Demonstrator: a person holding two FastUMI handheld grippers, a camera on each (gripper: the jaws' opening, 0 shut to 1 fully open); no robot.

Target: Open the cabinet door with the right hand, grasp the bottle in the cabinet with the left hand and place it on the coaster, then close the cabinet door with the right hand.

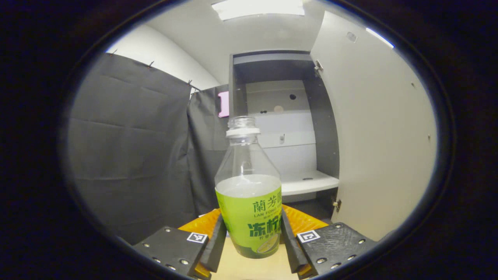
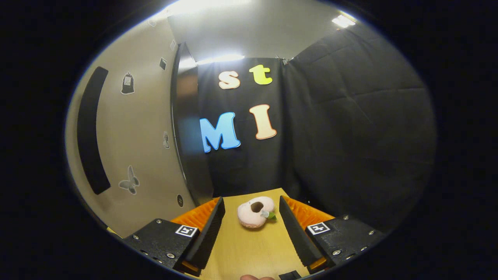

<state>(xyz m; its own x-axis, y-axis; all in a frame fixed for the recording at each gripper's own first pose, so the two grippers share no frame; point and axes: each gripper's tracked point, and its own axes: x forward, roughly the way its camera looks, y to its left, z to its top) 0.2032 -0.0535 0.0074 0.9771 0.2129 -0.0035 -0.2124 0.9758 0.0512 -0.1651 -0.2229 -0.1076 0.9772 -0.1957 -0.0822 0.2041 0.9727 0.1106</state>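
In the left gripper view, the left gripper (image 1: pixel 253 241) is clenched on the bottle (image 1: pixel 249 194), with a finger pressed against each side of the green label low on its body. The bottle stands upright with no cap, its open neck and white ring at the top, and clear liquid reaches about halfway up. It is outside the cabinet (image 1: pixel 280 128), held over the light wooden table (image 1: pixel 249 268); whether its base touches the wood cannot be told. Behind it the cabinet stands open, its pale shelf (image 1: pixel 307 182) bare at the front, and the cabinet door (image 1: pixel 377 132) is swung wide to the right. In the right gripper view, the right gripper (image 2: pixel 251 229) is released, its fingers spread well apart and gripping nothing, low over the table (image 2: pixel 253 252). Ahead of it, between the fingers and near the table's far edge, lies a small pink plush toy (image 2: pixel 255 212) with a hole in its middle. The outer face of the door (image 2: pixel 136 136) fills the left, with a dark handle (image 2: pixel 91 132) and a butterfly sticker (image 2: pixel 130 181).
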